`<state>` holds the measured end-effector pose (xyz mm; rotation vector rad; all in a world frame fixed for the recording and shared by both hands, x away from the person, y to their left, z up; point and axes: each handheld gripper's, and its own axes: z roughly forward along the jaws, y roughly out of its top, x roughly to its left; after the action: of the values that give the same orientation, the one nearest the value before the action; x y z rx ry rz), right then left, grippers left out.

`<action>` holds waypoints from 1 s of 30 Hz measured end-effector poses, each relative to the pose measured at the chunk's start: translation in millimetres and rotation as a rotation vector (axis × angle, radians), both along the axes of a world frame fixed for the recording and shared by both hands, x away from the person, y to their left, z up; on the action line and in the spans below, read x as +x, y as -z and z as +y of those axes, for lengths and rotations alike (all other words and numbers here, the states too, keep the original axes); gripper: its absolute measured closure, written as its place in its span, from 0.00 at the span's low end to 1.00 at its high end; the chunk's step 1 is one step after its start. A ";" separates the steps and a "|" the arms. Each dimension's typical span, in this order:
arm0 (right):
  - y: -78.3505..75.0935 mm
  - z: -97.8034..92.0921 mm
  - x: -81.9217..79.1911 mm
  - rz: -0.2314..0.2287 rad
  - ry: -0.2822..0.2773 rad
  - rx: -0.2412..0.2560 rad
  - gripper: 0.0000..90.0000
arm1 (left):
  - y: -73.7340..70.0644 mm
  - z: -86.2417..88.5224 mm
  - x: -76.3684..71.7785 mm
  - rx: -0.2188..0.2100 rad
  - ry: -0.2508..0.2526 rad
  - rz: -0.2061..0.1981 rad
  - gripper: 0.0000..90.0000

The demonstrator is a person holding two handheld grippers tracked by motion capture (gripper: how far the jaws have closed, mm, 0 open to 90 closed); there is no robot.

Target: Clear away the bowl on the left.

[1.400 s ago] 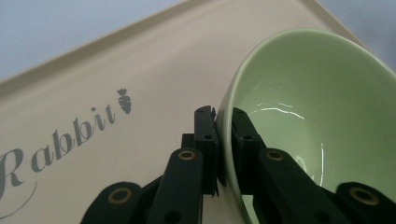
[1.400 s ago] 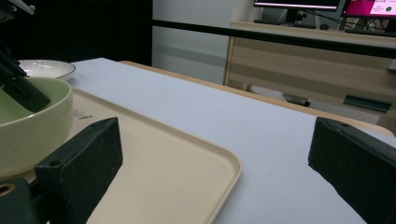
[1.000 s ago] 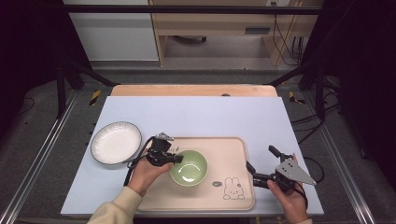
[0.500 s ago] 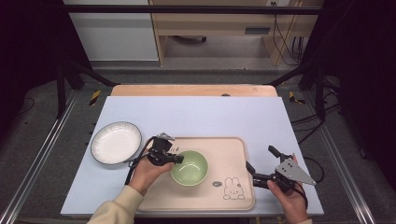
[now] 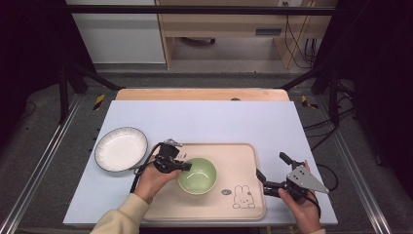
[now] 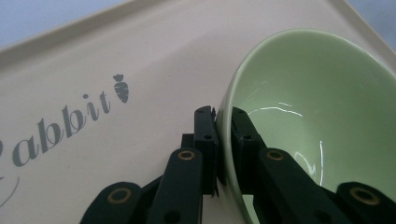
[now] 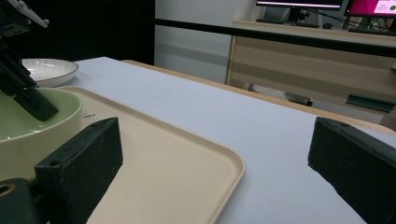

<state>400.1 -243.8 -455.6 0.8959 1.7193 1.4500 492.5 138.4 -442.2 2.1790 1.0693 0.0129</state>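
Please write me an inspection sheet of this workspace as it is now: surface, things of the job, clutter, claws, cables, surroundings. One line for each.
Surface: pale blue mat on a wooden table; no spills seen.
Job's things: beige tray with a rabbit print lies on the mat; green bowl stands on the tray; white plate lies on the mat, left of the tray.
Clutter: nothing seen.
Claws: left claw is shut on the green bowl's rim, one jaw inside and one outside; right claw is open, holds nothing, and sits at the tray's right edge.
Cables: a black cable trails from the left claw; more cables lie on the floor at the right.
Surroundings: dark metal frame, wooden desk behind, grey floor.
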 end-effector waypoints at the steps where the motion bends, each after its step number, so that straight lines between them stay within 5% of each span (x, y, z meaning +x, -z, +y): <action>1: 0.1 0.4 -0.1 0.002 0.000 0.001 0.04 | 0.1 0.2 0.0 -0.001 0.000 0.000 0.93; 17: 0.4 1.0 -0.2 0.009 -0.004 0.000 0.04 | 0.6 0.1 -2.4 0.004 0.004 -0.024 0.92; 30: 1.1 1.9 0.3 0.009 -0.011 -0.006 0.04 | 1.2 5.0 -2.6 -0.009 0.001 -0.066 0.79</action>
<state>400.4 -241.9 -456.7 0.8930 1.7364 1.4495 489.8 143.4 -443.4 2.1560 1.0289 0.0784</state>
